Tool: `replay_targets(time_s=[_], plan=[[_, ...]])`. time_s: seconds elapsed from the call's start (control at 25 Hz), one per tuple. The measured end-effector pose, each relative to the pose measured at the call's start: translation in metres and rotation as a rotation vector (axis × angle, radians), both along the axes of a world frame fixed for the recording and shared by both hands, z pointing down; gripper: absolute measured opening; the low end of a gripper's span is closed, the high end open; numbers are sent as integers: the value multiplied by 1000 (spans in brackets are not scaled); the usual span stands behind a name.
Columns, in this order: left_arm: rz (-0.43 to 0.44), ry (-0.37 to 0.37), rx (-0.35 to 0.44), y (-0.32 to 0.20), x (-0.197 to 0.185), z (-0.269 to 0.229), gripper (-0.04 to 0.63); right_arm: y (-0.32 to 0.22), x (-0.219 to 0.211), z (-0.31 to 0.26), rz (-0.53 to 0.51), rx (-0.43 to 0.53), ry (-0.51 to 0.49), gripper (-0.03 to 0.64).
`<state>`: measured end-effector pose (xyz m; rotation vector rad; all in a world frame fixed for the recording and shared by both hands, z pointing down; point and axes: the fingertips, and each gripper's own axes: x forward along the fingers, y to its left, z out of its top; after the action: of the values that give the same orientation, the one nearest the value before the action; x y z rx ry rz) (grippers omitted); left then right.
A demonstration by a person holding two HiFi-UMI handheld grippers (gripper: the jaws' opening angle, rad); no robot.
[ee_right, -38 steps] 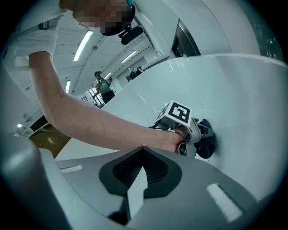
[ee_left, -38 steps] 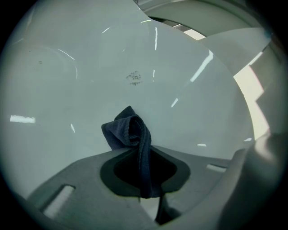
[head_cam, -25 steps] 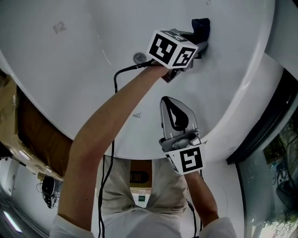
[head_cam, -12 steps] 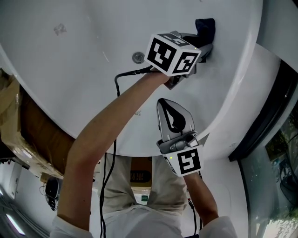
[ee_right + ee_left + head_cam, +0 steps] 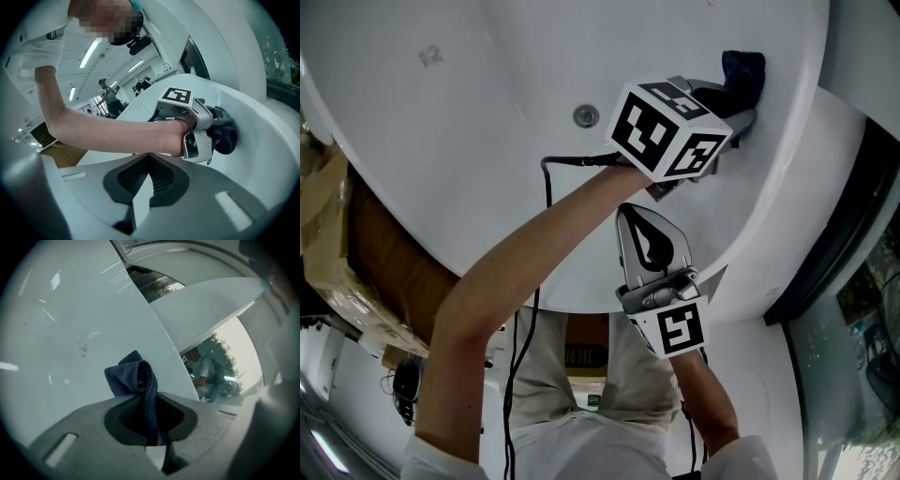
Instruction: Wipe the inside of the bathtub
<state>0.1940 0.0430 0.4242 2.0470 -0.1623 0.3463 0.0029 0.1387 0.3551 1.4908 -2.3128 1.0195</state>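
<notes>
The white bathtub point(image 5: 469, 112) fills the head view. A dark blue cloth point(image 5: 743, 73) is pressed against the tub's inner wall near its right rim. My left gripper point(image 5: 733, 98) is shut on that cloth; in the left gripper view the cloth point(image 5: 136, 376) sticks out from the closed jaws point(image 5: 152, 427) onto the white wall. My right gripper point(image 5: 645, 214) hovers over the tub's near rim, shut and holding nothing. The right gripper view shows its own jaws point(image 5: 149, 161) closed, and beyond them the left gripper point(image 5: 199, 129) with the cloth point(image 5: 226, 138).
A round metal fitting point(image 5: 586, 115) sits in the tub surface left of the left gripper. Cardboard point(image 5: 328, 234) lies beyond the tub's left edge. A dark window frame point(image 5: 844, 216) runs along the right. A black cable point(image 5: 546, 178) hangs from the left gripper.
The left gripper and the cloth have slid to the right along the tub wall, closer to the rim. The right gripper has hardly moved.
</notes>
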Motion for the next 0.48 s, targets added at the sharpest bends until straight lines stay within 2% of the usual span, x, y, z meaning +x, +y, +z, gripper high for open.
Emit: replay_targets(time_s=[0.36, 0.48], plan=[[55, 75, 20, 8, -3, -23, 52, 14, -11, -4, -9, -32, -18, 2], [22, 55, -12, 5, -18, -13, 51, 17, -13, -4, -4, -48, -23, 2]])
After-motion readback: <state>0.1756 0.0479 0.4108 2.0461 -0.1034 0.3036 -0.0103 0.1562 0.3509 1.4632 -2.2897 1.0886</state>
